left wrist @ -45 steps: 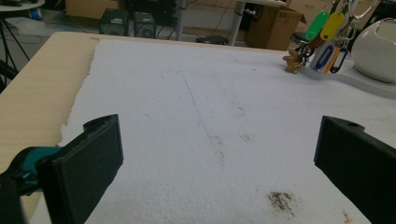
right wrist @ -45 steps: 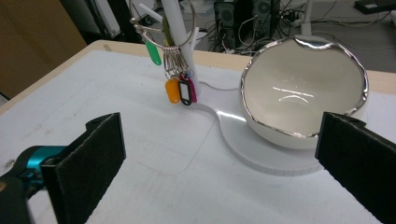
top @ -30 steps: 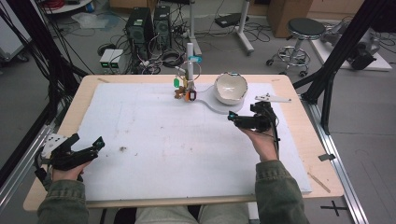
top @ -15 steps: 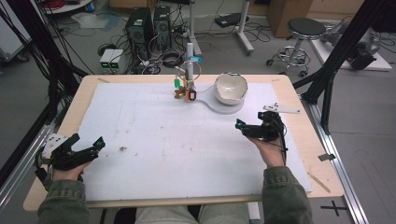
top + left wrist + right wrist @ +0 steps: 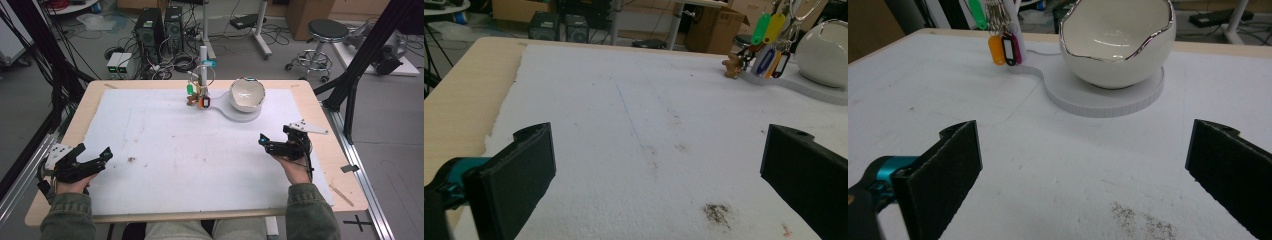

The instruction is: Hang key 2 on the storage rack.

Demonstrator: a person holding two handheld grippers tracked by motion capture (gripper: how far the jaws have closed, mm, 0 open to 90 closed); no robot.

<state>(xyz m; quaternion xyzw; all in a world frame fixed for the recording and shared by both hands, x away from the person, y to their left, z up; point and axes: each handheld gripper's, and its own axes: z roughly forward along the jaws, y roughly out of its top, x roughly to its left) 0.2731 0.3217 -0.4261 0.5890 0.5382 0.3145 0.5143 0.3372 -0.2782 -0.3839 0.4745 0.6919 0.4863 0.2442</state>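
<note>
Two black two-jaw grippers sit low over a white foam sheet [image 5: 200,165] on a pale wooden table [image 5: 320,107] in the high view: the left gripper [image 5: 94,159] at the near left corner, the right gripper [image 5: 272,145] at the right side, both with jaws spread and holding nothing. Well ahead of the right gripper, a white egg-shaped ceramic bowl with a jagged silver rim [image 5: 246,94] stands on a round white foam base [image 5: 240,114], and just beside it a bunch of coloured plastic key tags [image 5: 198,97] hangs from a white post [image 5: 203,67]. Computer towers, cables and a wheeled stool stand on the grey floor beyond. From the left gripper view, the jaws gape over stained foam, with the tags [image 5: 769,52] and bowl [image 5: 824,47] far off at upper right; no writing on the tags is legible. From the right gripper view, the jaws stand wide apart, the bowl [image 5: 1118,45] is near ahead, its inside empty, and the tags [image 5: 1005,47] hang to its left.
</note>
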